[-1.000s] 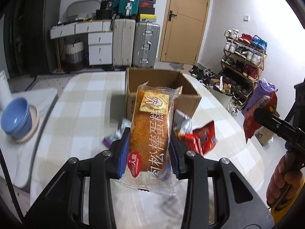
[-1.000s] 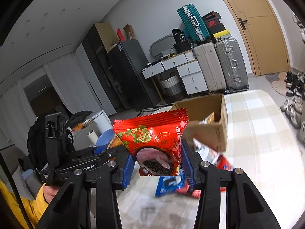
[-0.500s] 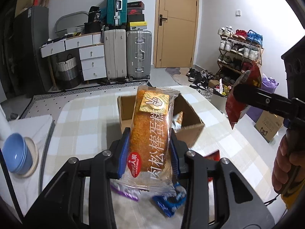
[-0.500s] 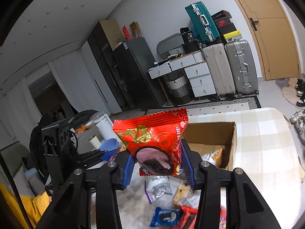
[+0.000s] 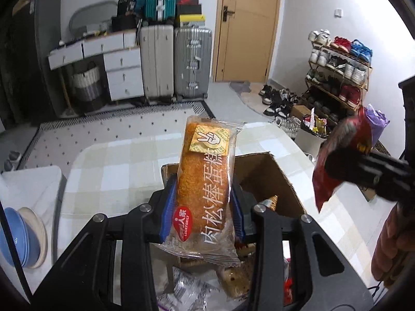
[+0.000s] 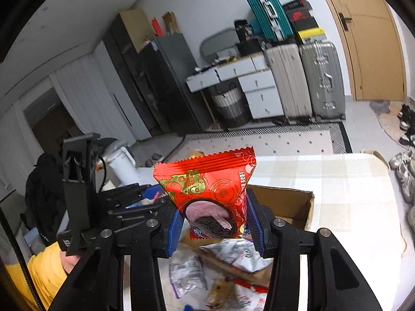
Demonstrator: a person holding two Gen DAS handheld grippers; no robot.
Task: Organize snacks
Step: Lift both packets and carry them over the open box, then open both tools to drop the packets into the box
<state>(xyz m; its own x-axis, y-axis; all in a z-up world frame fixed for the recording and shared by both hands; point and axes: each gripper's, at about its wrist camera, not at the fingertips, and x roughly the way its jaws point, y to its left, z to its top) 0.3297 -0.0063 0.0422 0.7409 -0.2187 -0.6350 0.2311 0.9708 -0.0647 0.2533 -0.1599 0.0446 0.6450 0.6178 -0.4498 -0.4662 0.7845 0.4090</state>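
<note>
My left gripper (image 5: pixel 203 207) is shut on a long clear-wrapped pork floss cake bar (image 5: pixel 206 181), held upright over the near left edge of an open cardboard box (image 5: pixel 269 173). In the right wrist view my right gripper (image 6: pixel 215 220) is shut on a red cookie packet (image 6: pixel 210 191) above the same box (image 6: pixel 290 202). That red packet (image 5: pixel 337 155) also shows at the right of the left wrist view. The left gripper (image 6: pixel 129 202) appears at the left of the right wrist view. A snack lies inside the box.
The checked table (image 5: pixel 116 178) carries loose snack packets (image 6: pixel 186 277) near me. Blue bowls (image 5: pixel 18 235) are stacked on a white side surface at the left. Suitcases (image 5: pixel 176 62), a drawer unit, a door and a shoe rack (image 5: pixel 337 72) stand beyond.
Both grippers have moved forward over the table with their packets held. The box, earlier well ahead, now lies right under the fingertips, and the loose snacks have slipped below.
</note>
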